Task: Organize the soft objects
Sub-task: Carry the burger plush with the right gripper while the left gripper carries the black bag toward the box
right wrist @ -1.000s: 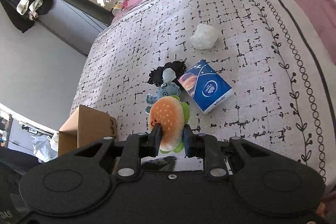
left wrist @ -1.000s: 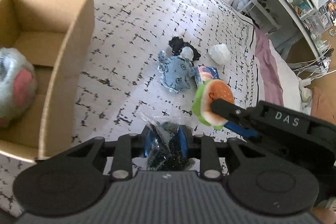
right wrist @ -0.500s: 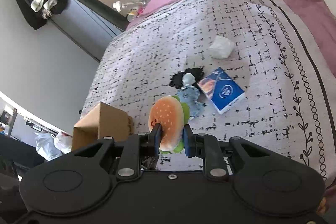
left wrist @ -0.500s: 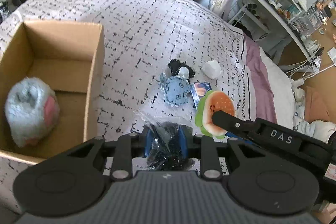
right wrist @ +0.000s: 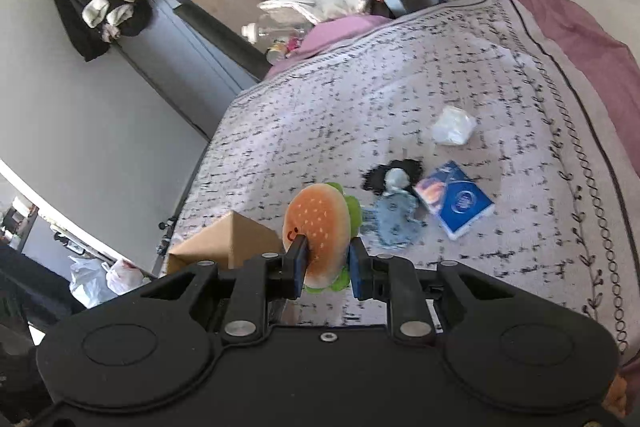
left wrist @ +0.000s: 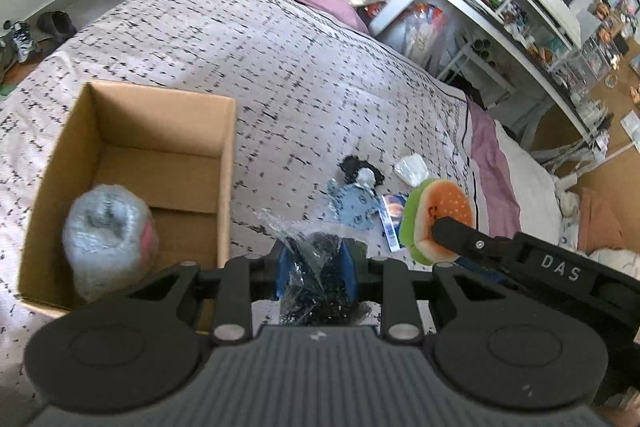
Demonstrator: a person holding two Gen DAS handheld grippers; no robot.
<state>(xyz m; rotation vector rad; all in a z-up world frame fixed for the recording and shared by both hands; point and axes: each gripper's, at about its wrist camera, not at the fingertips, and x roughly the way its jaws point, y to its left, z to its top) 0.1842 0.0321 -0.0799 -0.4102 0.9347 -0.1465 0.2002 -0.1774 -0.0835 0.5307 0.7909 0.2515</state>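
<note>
Gripping a bagged dark item (left wrist: 316, 263), left gripper (left wrist: 314, 267) sat nearest the box (left wrist: 226, 163), lying left; right gripper (right wrist: 326, 263) clamped burger plush (right wrist: 320, 227).

"DAS" in white capitals on the right gripper (left wrist: 434, 229) body, seen from the left wrist. Print on the blue packet (right wrist: 456, 199) is unreadable.
</note>
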